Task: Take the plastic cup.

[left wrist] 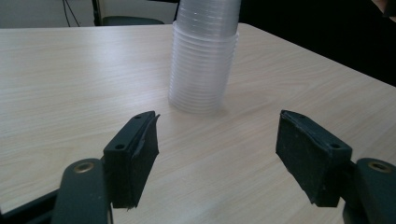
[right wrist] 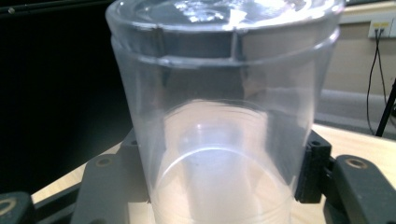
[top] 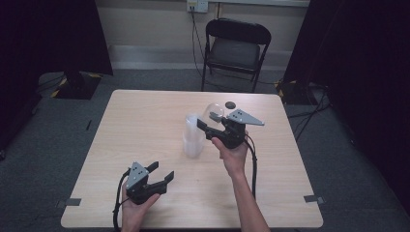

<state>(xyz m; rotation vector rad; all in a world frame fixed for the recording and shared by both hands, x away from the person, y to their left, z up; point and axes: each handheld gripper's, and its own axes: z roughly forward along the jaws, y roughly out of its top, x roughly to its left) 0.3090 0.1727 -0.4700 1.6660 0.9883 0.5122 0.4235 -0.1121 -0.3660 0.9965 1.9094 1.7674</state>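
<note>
In the high view, the right gripper (top: 209, 126) sits just right of the table's (top: 145, 116) centre, its jaws closed on a single clear plastic cup (top: 214, 112) that stands upside down between them, base uppermost. Just beside it, at 9 o'clock from that cup, a stack of clear plastic cups (top: 193, 137) stands upside down on the wood. A small dark disc (top: 230, 104) lies at 1 o'clock from the held cup, near the far edge. The left gripper (top: 160, 175) rests at 7 o'clock from the stack, well apart from it, jaws spread with nothing between them. In the left gripper view, the 2 black jaws stand wide apart above bare tabletop, and the cup stack (left wrist: 203, 56) rises at 12 o'clock, beyond the tips and untouched. In the right gripper view, the cup (right wrist: 219, 107) is clamped at both sides by the pads (right wrist: 312, 170), closed base up.
</note>
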